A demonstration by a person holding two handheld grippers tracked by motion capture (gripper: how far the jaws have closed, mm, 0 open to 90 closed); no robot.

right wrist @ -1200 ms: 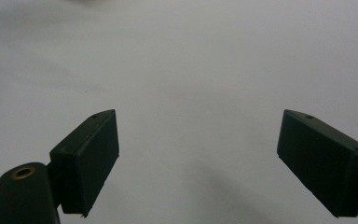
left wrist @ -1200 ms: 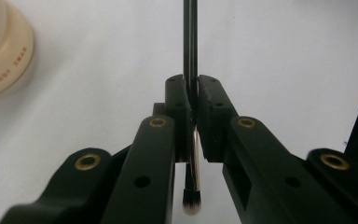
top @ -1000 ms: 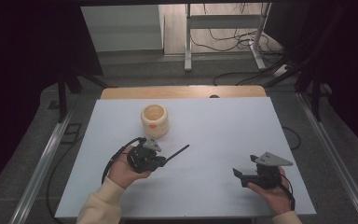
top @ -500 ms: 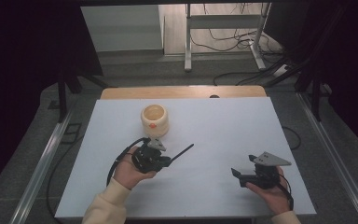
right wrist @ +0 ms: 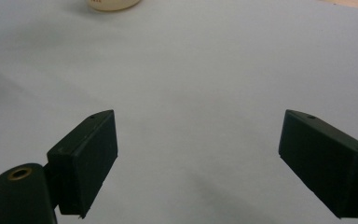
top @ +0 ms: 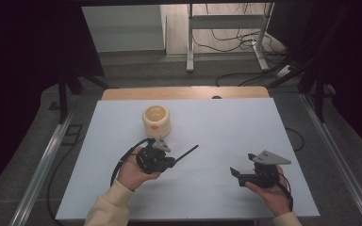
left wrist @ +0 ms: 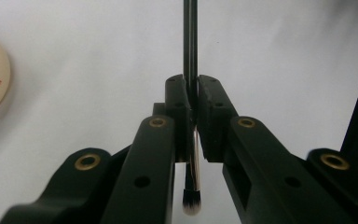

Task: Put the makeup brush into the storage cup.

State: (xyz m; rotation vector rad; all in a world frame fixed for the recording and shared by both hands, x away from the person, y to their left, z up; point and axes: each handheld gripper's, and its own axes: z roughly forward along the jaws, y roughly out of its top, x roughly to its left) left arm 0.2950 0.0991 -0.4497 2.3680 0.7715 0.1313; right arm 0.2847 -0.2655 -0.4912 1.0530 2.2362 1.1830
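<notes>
- At the left of the high view the left tongs [top: 172, 161] lay in the person's left hand [top: 133, 170], low over the white surface [top: 226, 136] and pointing right and a little away from the person.
- In the left gripper view those tongs [left wrist: 195, 100] were clamped on a thin black brush [left wrist: 189, 51]: the handle ran straight out past the jaw tips, and the dark, pale-tipped bristle end hung back between the jaw arms.
- In the high view the brush [top: 188, 152] stuck out of the tongs as a slim dark rod, lifted off the surface as far as I could tell.
- Just beyond the left hand stood a cream-coloured cup [top: 157, 119], upright, open mouth up, apart from the brush and the tongs.
- Further right, well apart from the cup, the right tongs [top: 238, 175] rested near the front edge in the right hand [top: 273, 190]; the right gripper view showed the jaws wide apart with nothing between them [right wrist: 196, 163].
- My reading: the brush was picked up and in carriage, with the cup the likely goal.
- The next move would call for tipping the brush more upright and lining one end over the cup's mouth before letting go; the right tongs could steady the cup.
</notes>
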